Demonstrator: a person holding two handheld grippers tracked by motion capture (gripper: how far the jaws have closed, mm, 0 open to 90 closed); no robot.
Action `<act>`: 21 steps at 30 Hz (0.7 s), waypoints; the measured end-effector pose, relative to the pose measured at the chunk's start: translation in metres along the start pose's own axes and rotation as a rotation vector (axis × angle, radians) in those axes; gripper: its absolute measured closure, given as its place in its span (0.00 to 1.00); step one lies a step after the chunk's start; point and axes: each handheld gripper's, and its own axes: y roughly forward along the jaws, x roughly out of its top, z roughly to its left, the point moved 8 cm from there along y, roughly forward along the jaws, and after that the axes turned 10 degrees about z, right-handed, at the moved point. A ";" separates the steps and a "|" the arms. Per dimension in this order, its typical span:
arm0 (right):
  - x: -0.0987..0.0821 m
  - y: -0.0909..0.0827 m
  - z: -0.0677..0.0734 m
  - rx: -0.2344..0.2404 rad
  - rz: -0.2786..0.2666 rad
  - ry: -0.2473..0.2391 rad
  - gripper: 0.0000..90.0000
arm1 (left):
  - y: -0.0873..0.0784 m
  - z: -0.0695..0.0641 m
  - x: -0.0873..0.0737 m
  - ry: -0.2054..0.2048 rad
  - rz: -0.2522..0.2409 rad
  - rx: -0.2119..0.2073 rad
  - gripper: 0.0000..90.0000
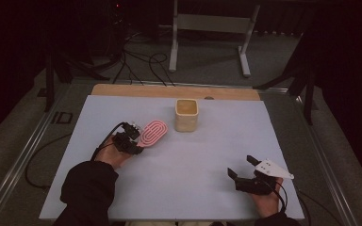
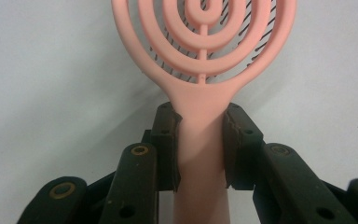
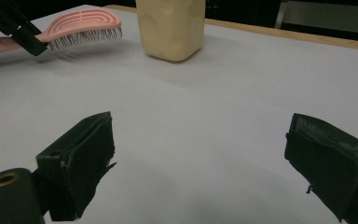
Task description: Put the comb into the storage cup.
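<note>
Left gripper clamped on pink hairbrush handle neck; likely light, rigid plastic, smooth, may pivot. Right gripper wide apart, empty.

High view above the table, gripper views low and close (shared: pink hairbrush, cream cup).

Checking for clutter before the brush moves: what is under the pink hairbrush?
Under the pink hairbrush lies bare white table with the brush's shadow. Its bristles point down, off the surface. The cream cup stands apart.
</note>
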 end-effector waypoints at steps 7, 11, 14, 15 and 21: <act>0.000 0.000 0.000 0.000 0.002 -0.001 0.09 | -0.007 -0.001 0.001 -0.013 -0.045 0.002 0.78; -0.001 0.001 0.000 0.000 0.004 -0.004 0.09 | -0.013 0.001 0.002 -0.022 -0.080 0.006 0.78; -0.001 0.001 0.000 0.002 0.004 -0.002 0.09 | -0.016 0.001 0.002 -0.031 -0.102 0.006 0.78; -0.001 0.001 0.001 0.002 0.005 -0.002 0.09 | -0.017 0.002 0.002 -0.036 -0.113 0.005 0.78; -0.001 0.001 0.001 0.002 0.007 -0.002 0.09 | -0.023 0.003 0.000 -0.046 -0.157 0.003 0.78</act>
